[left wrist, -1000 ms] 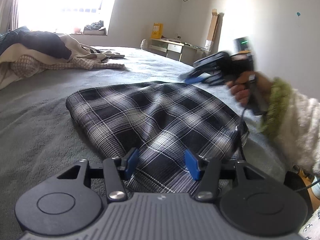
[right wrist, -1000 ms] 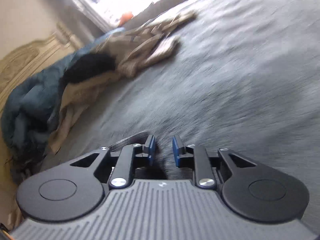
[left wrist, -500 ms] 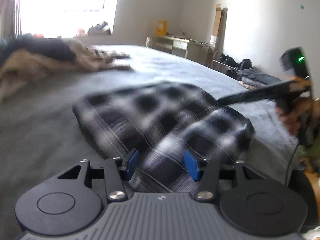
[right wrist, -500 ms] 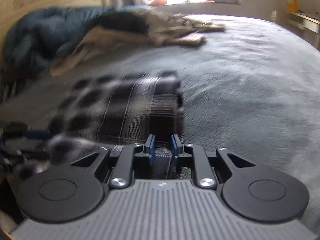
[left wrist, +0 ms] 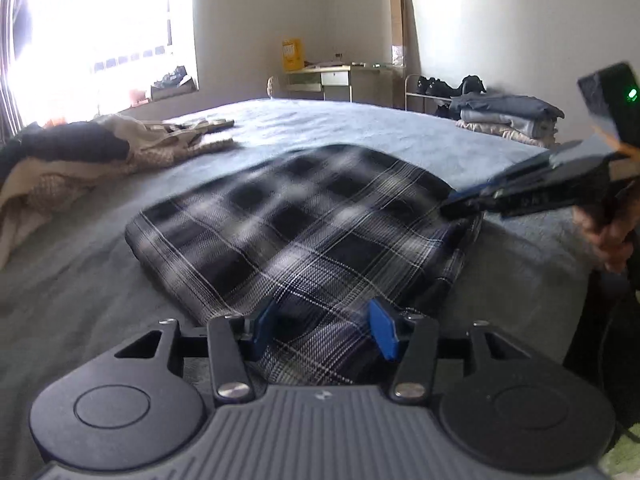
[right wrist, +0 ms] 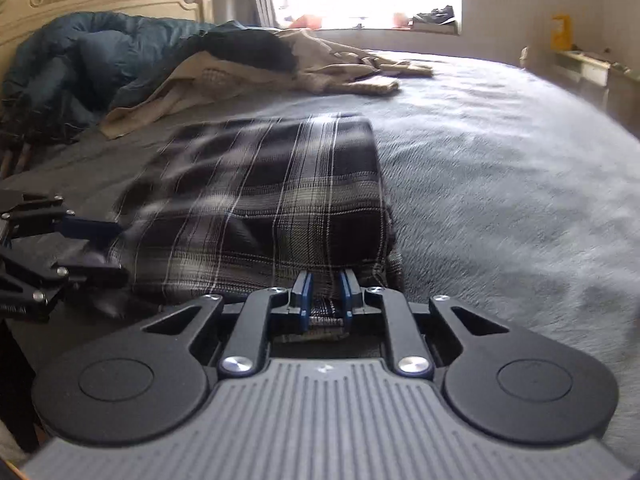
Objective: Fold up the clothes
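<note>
Plaid garment lies as a folded rectangle mid-frame on the grey bed, near the bed's near edge.

Right claw is pinching the plaid's near right corner: fingers narrow, cloth bunched between the pads. Left claw is spread, with the near hem sitting between its fingers, not gripped. Left-wrist view shows the right claw coming in from the right of frame onto the right edge.

Judgement: this fits either another fold being taken or a finished fold being squared up or lifted. Either way, catch all layers at the corner, match it with a grip on the left side, and move both corners level so the stack doesn't shear.

Edges: the near bed edge is at the bottom of both frames, so little slack there. Open bed lies to the right in the right-wrist view. Unfolded pile is upper left, well apart. Folded stack sits far right in the left-wrist view.
</note>
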### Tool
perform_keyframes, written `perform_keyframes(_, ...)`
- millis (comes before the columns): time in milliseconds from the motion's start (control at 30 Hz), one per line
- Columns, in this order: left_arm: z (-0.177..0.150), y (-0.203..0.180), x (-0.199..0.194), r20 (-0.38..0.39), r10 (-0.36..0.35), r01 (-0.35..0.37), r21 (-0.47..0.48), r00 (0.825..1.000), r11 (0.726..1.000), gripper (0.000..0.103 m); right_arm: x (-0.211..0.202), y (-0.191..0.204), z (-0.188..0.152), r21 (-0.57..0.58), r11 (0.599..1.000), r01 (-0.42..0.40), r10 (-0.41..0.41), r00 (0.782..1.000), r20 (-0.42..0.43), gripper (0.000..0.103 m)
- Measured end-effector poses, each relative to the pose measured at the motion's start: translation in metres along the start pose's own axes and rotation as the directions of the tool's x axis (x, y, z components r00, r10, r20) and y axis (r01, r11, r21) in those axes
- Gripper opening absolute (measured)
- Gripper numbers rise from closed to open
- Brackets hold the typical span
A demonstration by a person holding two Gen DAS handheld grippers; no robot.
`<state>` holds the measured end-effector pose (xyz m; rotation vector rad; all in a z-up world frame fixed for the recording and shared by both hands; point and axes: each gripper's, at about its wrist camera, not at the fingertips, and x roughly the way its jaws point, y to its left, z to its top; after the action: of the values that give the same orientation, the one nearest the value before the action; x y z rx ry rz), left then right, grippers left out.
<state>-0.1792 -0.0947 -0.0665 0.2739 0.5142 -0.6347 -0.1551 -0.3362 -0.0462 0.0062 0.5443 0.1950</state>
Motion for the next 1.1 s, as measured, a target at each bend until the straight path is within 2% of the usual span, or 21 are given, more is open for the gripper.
perform_keyframes(100, -0.008, -0.001, -0.005, -0.008, 0.020, -0.020, 0.028, 1.000, 0.999, 0.055, -0.006, 0.005, -0.007, -0.011, 1.000, 0.009, -0.009, 1.000, 0.015, 0.016)
perform_keyframes(200, -0.017, 0.005, -0.004, -0.014, -0.003, 0.002, -0.046, 1.000, 0.999, 0.055, 0.013, 0.003, -0.023, 0.013, 1.000, 0.011, -0.010, 0.997, -0.074, 0.017)
perform_keyframes(300, -0.012, 0.011, -0.015, -0.009, -0.001, 0.001, -0.091, 1.000, 0.996, 0.055, 0.011, 0.000, -0.013, 0.055, 0.998, 0.018, -0.013, 0.996, -0.094, 0.017)
perform_keyframes(367, -0.009, 0.016, -0.026, 0.023, -0.004, 0.006, -0.103, 1.000, 0.995, 0.055, -0.005, 0.009, 0.001, 0.031, 0.999, 0.024, -0.022, 0.998, -0.056, 0.017)
perform_keyframes(467, -0.004, 0.021, -0.031, 0.057, -0.002, 0.009, -0.117, 0.998, 0.993, 0.055, -0.013, 0.021, 0.022, 0.007, 1.000, -0.016, 0.016, 0.999, 0.029, 0.017)
perform_keyframes(567, -0.006, 0.024, -0.013, 0.026, -0.014, 0.017, -0.149, 1.000, 0.989, 0.054, 0.010, 0.024, 0.029, -0.003, 1.000, 0.014, -0.014, 0.998, 0.055, 0.017)
perform_keyframes(600, -0.010, 0.025, -0.006, 0.005, -0.012, 0.013, -0.157, 1.000, 0.987, 0.054, 0.020, 0.023, 0.026, -0.003, 0.999, 0.032, -0.032, 0.999, 0.041, 0.017)
perform_keyframes(667, -0.018, 0.028, -0.001, 0.012, -0.020, 0.022, -0.185, 1.000, 0.983, 0.054, 0.052, 0.013, 0.019, 0.024, 0.998, 0.062, -0.061, 0.996, -0.059, 0.015)
perform_keyframes(767, -0.022, 0.034, -0.003, 0.030, -0.035, 0.041, -0.216, 0.999, 0.976, 0.055, 0.048, 0.019, 0.035, 0.005, 0.997, 0.080, -0.079, 0.994, -0.081, 0.017)
perform_keyframes(867, -0.026, 0.039, -0.003, 0.046, -0.046, 0.056, -0.240, 0.998, 0.969, 0.055, 0.038, 0.022, 0.059, 0.014, 0.998, 0.057, -0.057, 0.998, 0.005, 0.017)
perform_keyframes(933, -0.028, 0.039, -0.005, 0.054, -0.046, 0.057, -0.240, 0.998, 0.969, 0.056, 0.048, 0.015, 0.069, 0.047, 0.997, 0.060, -0.062, 0.998, 0.025, 0.017)
perform_keyframes(1067, -0.033, 0.043, -0.008, 0.072, -0.055, 0.072, -0.265, 0.996, 0.962, 0.056, 0.097, -0.009, 0.055, 0.112, 0.990, 0.086, -0.075, 0.992, -0.098, 0.016)
perform_keyframes(1100, -0.034, 0.044, -0.009, 0.076, -0.057, 0.076, -0.272, 0.995, 0.959, 0.056, 0.097, -0.011, 0.057, 0.124, 0.988, 0.095, -0.082, 0.991, -0.106, 0.016)
